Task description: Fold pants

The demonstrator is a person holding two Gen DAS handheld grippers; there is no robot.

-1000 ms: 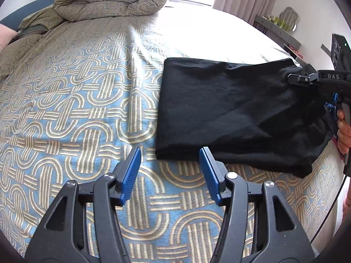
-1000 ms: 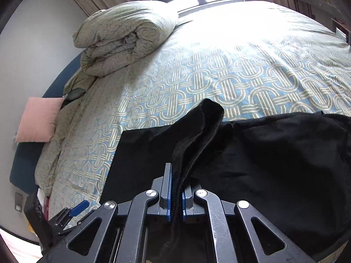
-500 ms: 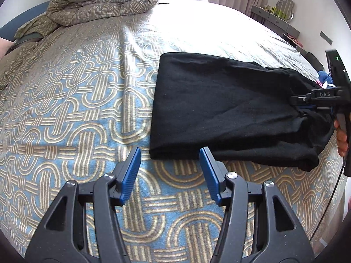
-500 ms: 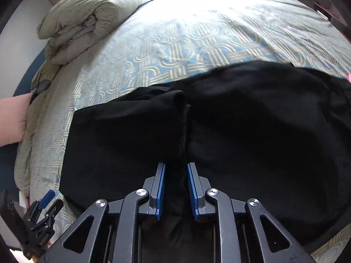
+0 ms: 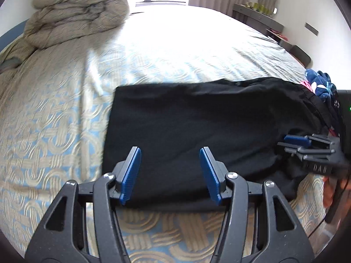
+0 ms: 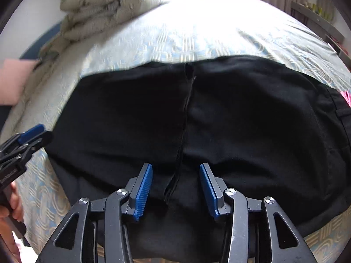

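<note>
Black pants [image 5: 197, 127] are lying folded flat on the patterned bedspread [image 5: 54, 120], near the bed's front edge, long side running left to right in the left wrist view. Right gripper [image 6: 175, 188] is sitting low over the pants with its jaws parted; they have just been opening, and the blue pads [image 6: 143, 191] are not pressing on anything. A raised seam or fold ridge [image 6: 186, 118] of the cloth is running up the middle between the two pads, loose and untouched by either side. Left gripper [image 5: 170, 173] is hanging over the pants' near-left corner, jaws spread and gripping nothing, with black cloth showing between the fingers but below them, not clamped. In the left wrist view the right gripper is showing at the far right edge of the pants, a person's hand [image 5: 329, 192] wrapped on its handle. In the right wrist view the left gripper is showing at the left edge, again with a hand [image 6: 11, 206] on it. A rolled duvet [image 5: 74, 13] is sitting at the far left of the bed, well apart from the pants. Something blue and pink, probably other clothing [image 5: 319, 83], is lying just beyond the pants' right end; too blurred to say more. A pink pillow [image 6: 13, 79] is showing at the left edge.
</note>
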